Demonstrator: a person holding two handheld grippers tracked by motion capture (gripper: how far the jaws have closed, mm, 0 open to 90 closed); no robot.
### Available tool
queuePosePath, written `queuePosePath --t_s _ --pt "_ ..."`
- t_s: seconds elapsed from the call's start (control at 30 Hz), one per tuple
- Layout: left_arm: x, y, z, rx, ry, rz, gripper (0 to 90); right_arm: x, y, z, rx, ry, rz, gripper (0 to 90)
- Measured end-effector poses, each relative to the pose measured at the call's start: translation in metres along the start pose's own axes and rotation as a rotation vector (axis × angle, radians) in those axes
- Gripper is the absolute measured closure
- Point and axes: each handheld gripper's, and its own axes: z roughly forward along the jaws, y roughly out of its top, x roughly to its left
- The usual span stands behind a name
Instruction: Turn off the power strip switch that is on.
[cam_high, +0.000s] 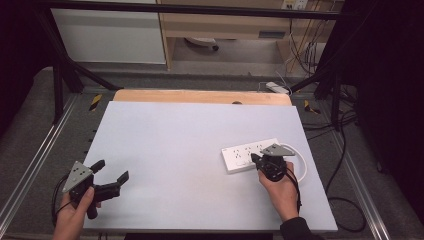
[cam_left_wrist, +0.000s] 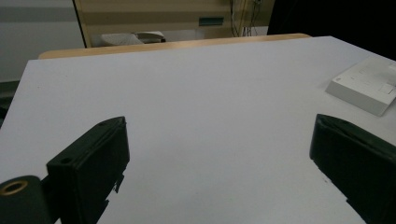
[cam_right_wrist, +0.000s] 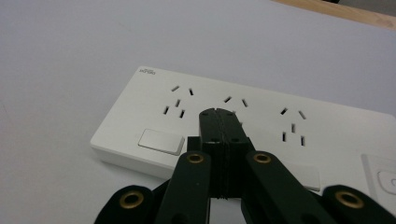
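My right gripper (cam_right_wrist: 223, 114) hangs with its jaws pressed together and nothing between them, tips poised over the middle sockets of the power strip (cam_high: 250, 154); whether they touch its face I cannot tell. The strip lies flat on the table (cam_high: 175, 140), on the side of my right hand, with its white cable (cam_high: 301, 162) looping off behind the gripper. My left gripper (cam_high: 111, 176) rests well apart from the strip, near the table's opposite front corner, its jaws spread wide and empty.

Progress, as I judge it: the approach to the strip is made; pressing one of its switches (cam_right_wrist: 161, 141), just beside the closed tips, looks like the work that remains.

Materials: the strip is a smooth white plastic slab with rounded edges, slotted sockets and flat rectangular rocker switches. The table is matt pale grey with a wooden far edge. The jaws are black, blocky, brass-riveted.
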Motion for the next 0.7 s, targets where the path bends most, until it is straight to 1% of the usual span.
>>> queuePosePath --t_s 0.13,0.23,0.33,0.4,0.53,0.7 --pt "0.000 0.000 0.000 0.000 0.000 0.000 4.7 0.001 0.000 0.003 0.019 0.006 0.006 90.0" --pt "0.000 0.000 0.000 0.000 -0.001 0.001 4.7 0.003 0.000 0.007 0.040 0.010 0.019 90.0" --pt "0.000 0.000 0.000 0.000 -0.002 0.002 4.7 0.003 0.000 0.009 0.046 0.011 0.023 90.0" --pt "0.000 0.000 0.000 0.000 -0.001 0.001 4.8 0.004 0.001 0.012 0.061 0.010 0.021 90.0" --pt "0.000 0.000 0.000 0.000 -0.001 0.002 4.7 0.004 0.000 0.014 0.070 0.007 0.018 90.0" --pt "-0.001 0.000 0.000 -0.001 -0.003 0.001 4.8 0.004 0.000 0.015 0.081 0.000 0.028 90.0"
